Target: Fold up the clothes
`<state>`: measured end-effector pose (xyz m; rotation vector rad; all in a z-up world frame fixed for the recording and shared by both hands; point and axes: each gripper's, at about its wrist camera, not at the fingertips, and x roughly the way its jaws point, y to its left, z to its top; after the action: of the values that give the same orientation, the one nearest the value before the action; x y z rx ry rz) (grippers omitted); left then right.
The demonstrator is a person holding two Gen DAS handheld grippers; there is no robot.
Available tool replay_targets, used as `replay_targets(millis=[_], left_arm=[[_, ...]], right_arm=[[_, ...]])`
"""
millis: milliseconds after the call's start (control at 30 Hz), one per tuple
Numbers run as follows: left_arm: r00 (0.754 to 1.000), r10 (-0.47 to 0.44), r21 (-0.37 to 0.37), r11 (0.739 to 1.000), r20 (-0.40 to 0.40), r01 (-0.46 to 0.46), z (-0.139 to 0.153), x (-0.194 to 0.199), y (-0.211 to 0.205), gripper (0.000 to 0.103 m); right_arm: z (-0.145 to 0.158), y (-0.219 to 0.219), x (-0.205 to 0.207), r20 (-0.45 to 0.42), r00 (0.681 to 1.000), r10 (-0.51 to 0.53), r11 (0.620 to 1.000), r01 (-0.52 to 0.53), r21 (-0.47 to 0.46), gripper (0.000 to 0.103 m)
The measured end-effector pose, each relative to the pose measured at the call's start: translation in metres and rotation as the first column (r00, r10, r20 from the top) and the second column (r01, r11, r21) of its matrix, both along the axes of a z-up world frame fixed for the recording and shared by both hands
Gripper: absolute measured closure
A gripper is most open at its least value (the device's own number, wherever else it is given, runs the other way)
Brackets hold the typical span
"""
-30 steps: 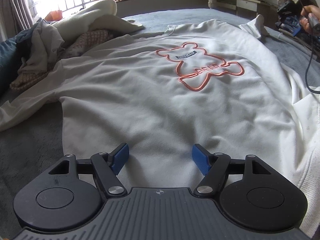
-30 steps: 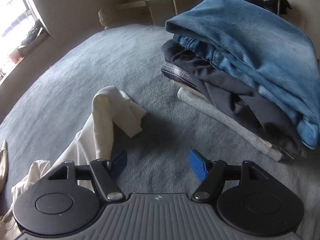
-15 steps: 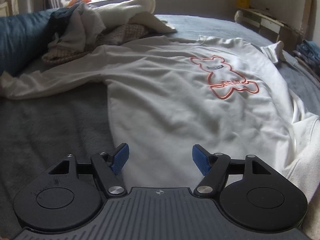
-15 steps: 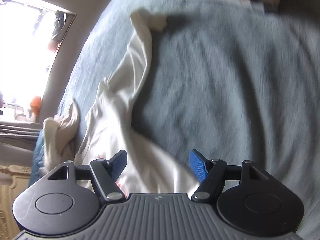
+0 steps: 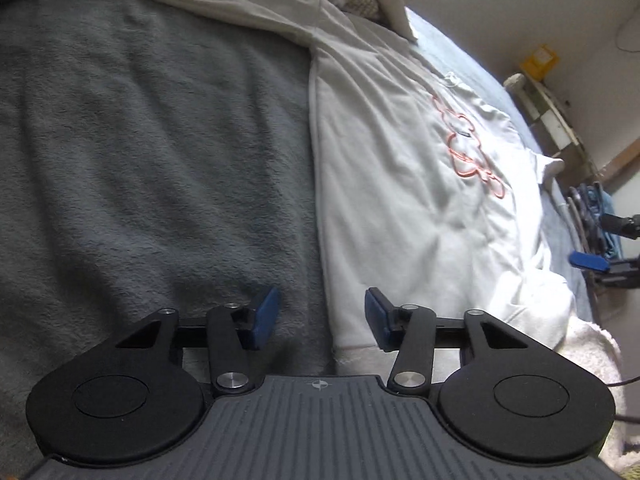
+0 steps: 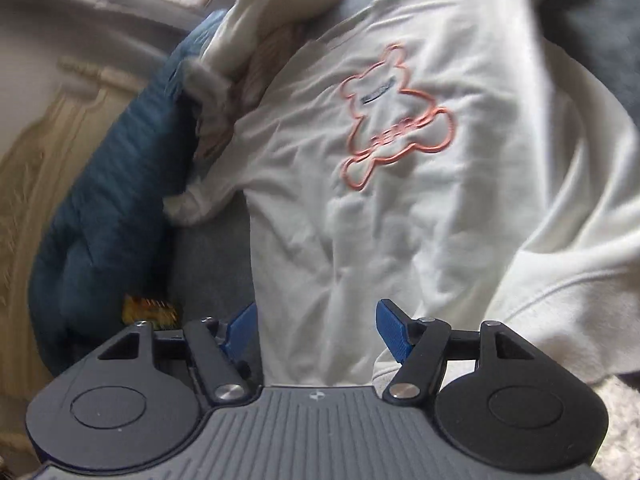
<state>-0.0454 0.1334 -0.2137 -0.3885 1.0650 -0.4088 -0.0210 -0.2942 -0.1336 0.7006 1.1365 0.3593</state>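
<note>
Both jaws stand wide apart with nothing between them: your left gripper (image 5: 322,320) straddles the side edge of the white sweatshirt (image 5: 400,184) near its hem corner, one blue pad over the grey blanket (image 5: 152,168) and the other over the cloth, while your right gripper (image 6: 316,332) hangs over the hem on the same garment

You have the sweatshirt lying face up and spread flat across the blanket, its orange bear outline (image 6: 394,120) showing, which is how a top wants to lie if you mean to fold it lengthwise. One sleeve (image 5: 208,4) runs out straight from the shoulder over the blanket; the other side bunches into thick ridged folds (image 6: 560,248) by your right gripper, so that edge looks less tidy

Placing each gripper at a lower corner makes sense as a way to pinch the hem at two points and keep the cloth from sagging, though I judge that only from where they sit

Farther out, a heap of loose clothes (image 6: 256,40) rests against the shoulder, beside a blue quilt (image 6: 108,184); it crowds that sleeve and may snag a fold there
</note>
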Motion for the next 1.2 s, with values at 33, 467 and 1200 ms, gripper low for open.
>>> replay_targets(millis=[33,467,1200], left_arm=[[1.0,-0.02,-0.008,1.0,-0.002,0.02,-0.001,0.002,-0.002,0.061],[0.967,-0.231,-0.03,0.973,-0.105,0.229,-0.02,0.028,-0.022,0.061],[0.972,-0.169,0.044,0.983,-0.165,0.179,-0.033,0.006,-0.039,0.065]], right_arm=[[0.004,0.014,-0.001,0.019,0.999,0.04,0.998,-0.039,-0.05,0.036],[0.083,-0.064,-0.071,0.187,0.944,-0.27,0.915,0.312,-0.254,0.041],[-0.098,-0.187,-0.042,-0.095,0.896,-0.433,0.889,0.407,-0.212,0.046]])
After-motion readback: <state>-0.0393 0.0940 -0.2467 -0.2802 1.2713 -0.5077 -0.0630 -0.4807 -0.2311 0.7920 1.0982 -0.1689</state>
